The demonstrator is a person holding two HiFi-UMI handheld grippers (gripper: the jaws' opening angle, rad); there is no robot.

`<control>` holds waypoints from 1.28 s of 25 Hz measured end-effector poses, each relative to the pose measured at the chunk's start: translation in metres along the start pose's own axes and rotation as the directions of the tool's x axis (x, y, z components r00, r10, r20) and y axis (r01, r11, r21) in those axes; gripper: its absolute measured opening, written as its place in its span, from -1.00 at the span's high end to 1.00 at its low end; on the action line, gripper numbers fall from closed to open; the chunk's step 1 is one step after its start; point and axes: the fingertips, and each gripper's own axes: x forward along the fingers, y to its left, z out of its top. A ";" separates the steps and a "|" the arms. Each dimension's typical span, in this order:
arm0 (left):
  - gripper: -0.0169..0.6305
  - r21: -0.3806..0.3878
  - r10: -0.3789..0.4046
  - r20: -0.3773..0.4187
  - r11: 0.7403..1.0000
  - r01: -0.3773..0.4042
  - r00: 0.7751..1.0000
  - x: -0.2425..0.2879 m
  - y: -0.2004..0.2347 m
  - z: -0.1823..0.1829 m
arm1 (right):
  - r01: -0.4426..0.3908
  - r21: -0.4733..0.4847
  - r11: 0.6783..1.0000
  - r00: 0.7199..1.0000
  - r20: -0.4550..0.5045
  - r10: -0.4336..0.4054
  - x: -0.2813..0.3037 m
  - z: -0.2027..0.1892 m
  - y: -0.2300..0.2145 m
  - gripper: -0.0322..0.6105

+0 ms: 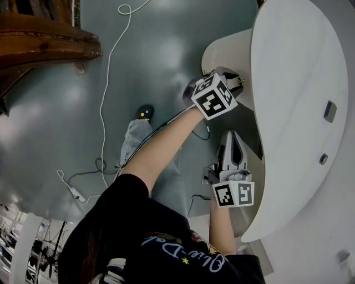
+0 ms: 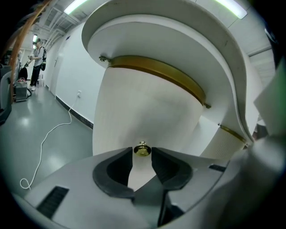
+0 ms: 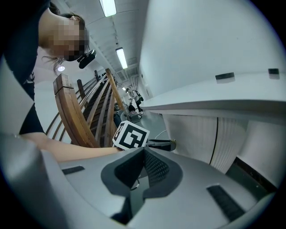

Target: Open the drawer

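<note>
On the drawer front: a brass knob (image 2: 142, 149) sits low on the curved white drawer front (image 2: 143, 112), which bulges out beneath the table top.
Left gripper: the left gripper (image 2: 142, 152) has its jaws spread wide; the knob stands between the two tips, close to each, and the pads are not pressing on it.
Right gripper: the right gripper (image 3: 144, 151) hangs just beside the white body, below the rim of the top; its jaws meet at the tips with nothing between them.
Table top: the white rounded top (image 1: 294, 111) overhangs the drawer, with a brass band (image 2: 156, 69) running along under its edge and two small grey fittings (image 1: 330, 111) on its upper face.
Base: the panels beside the drawer are white and finely ribbed (image 3: 232, 138).
Floor: the grey-green floor (image 1: 155, 50) is smooth and glossy with pale reflections; a white cable (image 1: 105, 94) trails across it in loops.
Wooden piece: dark curved wooden furniture (image 1: 39, 39) stands well apart from the table.
Room: a long hall with a white wall (image 2: 76, 67), a dark skirting and strip lights (image 3: 107, 6) overhead; another person (image 2: 38, 62) stands far down it.
</note>
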 end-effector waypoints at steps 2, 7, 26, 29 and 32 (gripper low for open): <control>0.58 0.000 -0.010 -0.001 1.000 0.010 1.000 0.004 -0.001 0.000 | 0.000 -0.007 1.000 1.000 0.003 0.000 0.001 0.003 -0.001 0.90; 0.63 0.030 -0.027 -0.009 0.999 0.027 1.000 0.007 0.000 -0.001 | 0.012 0.020 1.000 1.000 0.012 -0.013 0.003 0.006 -0.006 0.90; 0.64 0.046 -0.046 -0.041 0.998 0.048 0.998 0.001 0.001 -0.004 | 0.047 0.042 0.998 0.999 0.021 -0.048 0.008 0.013 -0.001 0.90; 0.64 0.059 -0.057 -0.058 0.996 0.061 0.997 -0.001 0.002 -0.005 | 0.052 0.050 0.997 0.998 0.028 -0.053 0.010 0.016 -0.001 0.90; 0.64 0.059 -0.061 -0.064 0.996 0.065 0.996 -0.006 0.001 -0.009 | 0.049 0.052 0.997 0.998 0.033 -0.051 0.012 0.018 0.003 0.90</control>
